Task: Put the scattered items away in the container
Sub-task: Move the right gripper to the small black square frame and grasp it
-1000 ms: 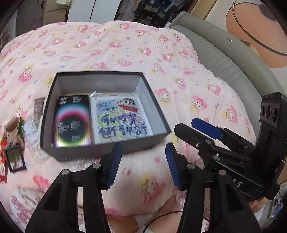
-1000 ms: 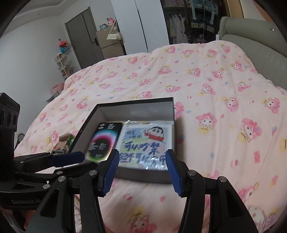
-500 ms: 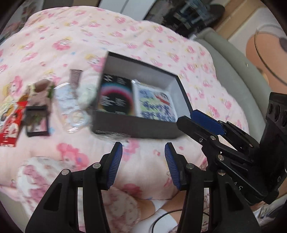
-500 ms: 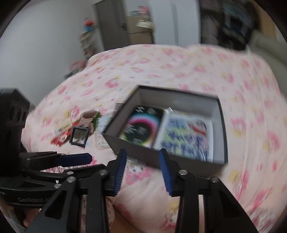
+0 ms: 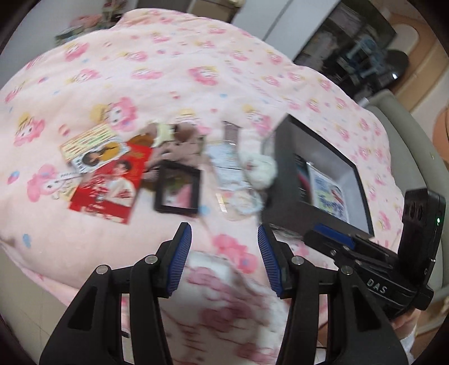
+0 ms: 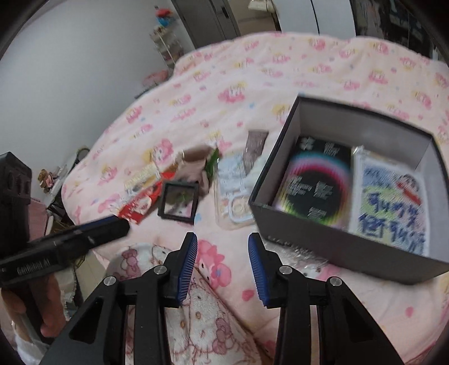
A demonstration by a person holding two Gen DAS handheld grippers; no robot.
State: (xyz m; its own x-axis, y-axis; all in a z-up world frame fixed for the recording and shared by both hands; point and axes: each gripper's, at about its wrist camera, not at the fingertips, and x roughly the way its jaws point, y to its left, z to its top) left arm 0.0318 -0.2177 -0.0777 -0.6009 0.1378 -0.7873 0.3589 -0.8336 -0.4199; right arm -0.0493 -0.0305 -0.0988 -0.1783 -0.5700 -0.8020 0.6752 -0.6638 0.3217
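Right wrist view: a pink cartoon-print quilt (image 6: pixel 252 84) covers the bed, grey wall (image 6: pixel 70 70) and dark door (image 6: pixel 207 19) behind. Near its front edge, a black box (image 6: pixel 336 247) holds two flat items; scattered items (image 6: pixel 179 199) lie just left. Left gripper (image 5: pixel 224 261) and right gripper (image 6: pixel 223 264) gape, empty.

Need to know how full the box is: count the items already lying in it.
2. In the black box, a black card with rainbow rings lies on the left and a cartoon-character packet on the right, side by side. More may be hidden beneath them.
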